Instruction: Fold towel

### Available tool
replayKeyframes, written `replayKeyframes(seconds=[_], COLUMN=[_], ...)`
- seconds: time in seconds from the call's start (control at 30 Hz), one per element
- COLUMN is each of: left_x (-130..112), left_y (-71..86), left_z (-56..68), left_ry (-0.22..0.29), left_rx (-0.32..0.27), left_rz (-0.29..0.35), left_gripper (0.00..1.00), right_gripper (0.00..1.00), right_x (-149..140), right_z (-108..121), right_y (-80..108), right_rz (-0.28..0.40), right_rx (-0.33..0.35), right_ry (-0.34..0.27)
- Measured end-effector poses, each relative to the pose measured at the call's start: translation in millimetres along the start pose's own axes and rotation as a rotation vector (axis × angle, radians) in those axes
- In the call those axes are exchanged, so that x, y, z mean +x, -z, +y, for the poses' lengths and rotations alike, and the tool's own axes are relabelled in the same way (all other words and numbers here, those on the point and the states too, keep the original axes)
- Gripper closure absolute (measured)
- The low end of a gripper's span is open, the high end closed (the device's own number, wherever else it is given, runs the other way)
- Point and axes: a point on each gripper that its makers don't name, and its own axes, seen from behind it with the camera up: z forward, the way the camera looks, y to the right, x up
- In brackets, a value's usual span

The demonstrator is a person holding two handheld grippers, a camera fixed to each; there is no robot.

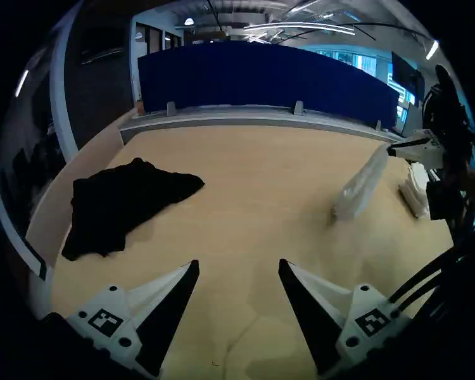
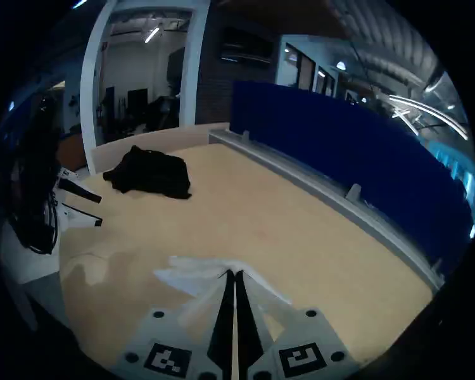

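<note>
A white towel (image 1: 361, 187) hangs at the right of the left gripper view, one end lifted and the lower end touching the wooden table (image 1: 256, 164). My right gripper (image 1: 396, 147) pinches its upper end. In the right gripper view the right gripper (image 2: 232, 273) is shut, its fingers pressed together on the white towel (image 2: 193, 272), which spreads out around the tips. My left gripper (image 1: 237, 263) is open over bare tabletop, holding nothing. It also appears at the left in the right gripper view, as the left gripper (image 2: 88, 202), away from the towel.
A crumpled black cloth (image 1: 123, 202) lies at the table's left side, also seen as the black cloth (image 2: 152, 172) far across the table. A blue partition (image 1: 256, 73) runs along the far edge. A white folded item (image 1: 415, 193) lies behind the towel.
</note>
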Motion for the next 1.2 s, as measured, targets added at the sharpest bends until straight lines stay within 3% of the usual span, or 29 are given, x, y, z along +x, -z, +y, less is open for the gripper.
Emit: replayKeyframes(seconds=[0.17,0.67,0.87,1.2], left_x=[7,15,19,29], left_y=[-1.6,-6.8,-11.5,-18.5], left_z=[-0.1,6.4,11.9,27.3], left_ry=[0.000,-0.010,-0.029,-0.047], left_rx=[-0.003,-0.016,-0.024,-0.042], left_rz=[0.011,0.014,0.013,0.016], left_gripper=[0.07,0.07,0.07,0.07], right_gripper=[0.98,0.98,0.98,0.98], right_x=[20,26,31,32], right_z=[12,49,78,145], right_y=[7.8,28.7,49.4,94.4], right_rz=[0.019,0.010,0.007,0.021], right_rx=[-0.014,-0.034,-0.055,-0.139], right_ry=[0.007,-0.016,-0.036,-0.081])
